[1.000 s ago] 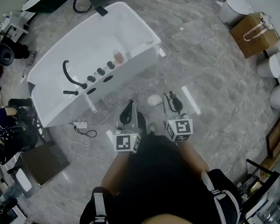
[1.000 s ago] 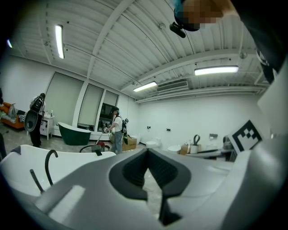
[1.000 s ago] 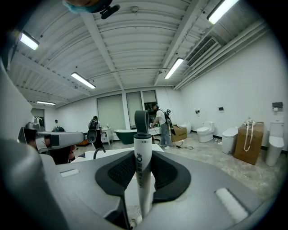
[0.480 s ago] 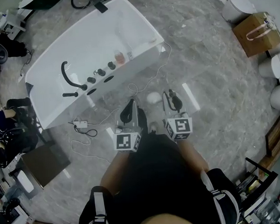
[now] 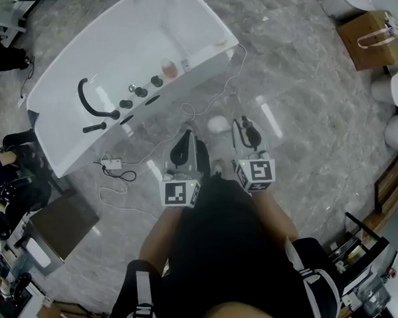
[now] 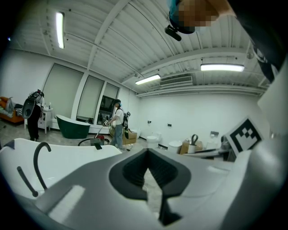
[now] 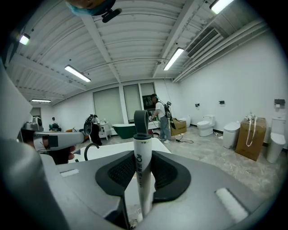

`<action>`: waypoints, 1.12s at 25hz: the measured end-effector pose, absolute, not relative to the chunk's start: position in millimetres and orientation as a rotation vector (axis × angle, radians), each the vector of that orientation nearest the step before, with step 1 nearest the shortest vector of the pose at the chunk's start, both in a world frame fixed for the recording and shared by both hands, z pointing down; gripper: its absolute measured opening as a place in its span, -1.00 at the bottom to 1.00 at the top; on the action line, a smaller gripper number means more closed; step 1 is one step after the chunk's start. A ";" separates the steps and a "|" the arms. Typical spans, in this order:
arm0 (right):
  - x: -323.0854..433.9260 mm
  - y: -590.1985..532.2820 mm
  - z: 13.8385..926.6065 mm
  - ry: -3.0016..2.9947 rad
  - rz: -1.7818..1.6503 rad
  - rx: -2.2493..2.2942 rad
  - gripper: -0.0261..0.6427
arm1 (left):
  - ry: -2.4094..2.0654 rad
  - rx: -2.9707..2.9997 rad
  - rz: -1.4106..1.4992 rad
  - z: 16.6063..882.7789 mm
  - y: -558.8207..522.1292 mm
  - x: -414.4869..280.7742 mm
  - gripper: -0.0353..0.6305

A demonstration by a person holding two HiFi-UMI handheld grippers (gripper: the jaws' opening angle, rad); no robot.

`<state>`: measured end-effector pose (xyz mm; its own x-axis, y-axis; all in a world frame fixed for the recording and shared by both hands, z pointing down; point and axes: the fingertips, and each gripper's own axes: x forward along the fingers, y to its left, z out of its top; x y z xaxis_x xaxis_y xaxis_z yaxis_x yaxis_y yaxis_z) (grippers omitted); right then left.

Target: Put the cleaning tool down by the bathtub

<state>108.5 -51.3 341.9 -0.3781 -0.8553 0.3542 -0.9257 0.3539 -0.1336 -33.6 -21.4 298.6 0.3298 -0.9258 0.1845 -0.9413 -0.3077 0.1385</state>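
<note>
1. Our right gripper [image 5: 244, 134] is clamped on the cleaning tool's [image 7: 142, 173] white handle, above the floor just right of the bathtub [image 5: 114, 66].
2. Our left gripper [image 6: 146, 155] is closed on nothing.
3. If we release from this height, the tool could drop hard or land on the cable [image 5: 195, 112].

The grey marbled floor [image 5: 303, 116] carries a thin white cable [image 5: 187, 110] that trails towards a small white power adapter [image 5: 111, 164]. A dark flat board [image 5: 59, 225] lies at lower left. At the right edge a brown cardboard box [image 5: 371, 41] with a looped handle stands near white toilets [image 5: 396, 90]. Farther off, a dark green tub [image 6: 74, 127] sits below tall windows [image 6: 67, 92], and a person [image 6: 118, 125] works a long-handled machine nearby under strip lights [image 6: 222, 67].
</note>
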 end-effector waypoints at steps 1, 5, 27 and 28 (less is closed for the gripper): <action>106.6 -55.1 345.5 -2.391 0.463 1.602 -0.62 | -1.691 2.374 0.109 303.5 -25.0 -34.2 -0.87; 100.6 -65.7 360.5 -2.384 0.476 1.588 -0.62 | -1.670 2.377 0.129 321.1 -34.7 -35.4 -0.87; 70.1 -135.0 472.0 -2.312 0.523 1.586 -0.62 | -1.626 2.313 0.183 439.1 -95.7 -61.3 -0.87; 69.6 -138.0 477.9 -2.308 0.523 1.587 -0.62 | -1.622 2.315 0.191 445.3 -98.4 -62.3 -0.88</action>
<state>69.6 -138.0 477.9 -0.3500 -0.8304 0.4335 -0.9362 0.3264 -0.1306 -62.3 -98.4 445.3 0.3513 -0.8930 0.2813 -0.9339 -0.3130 0.1725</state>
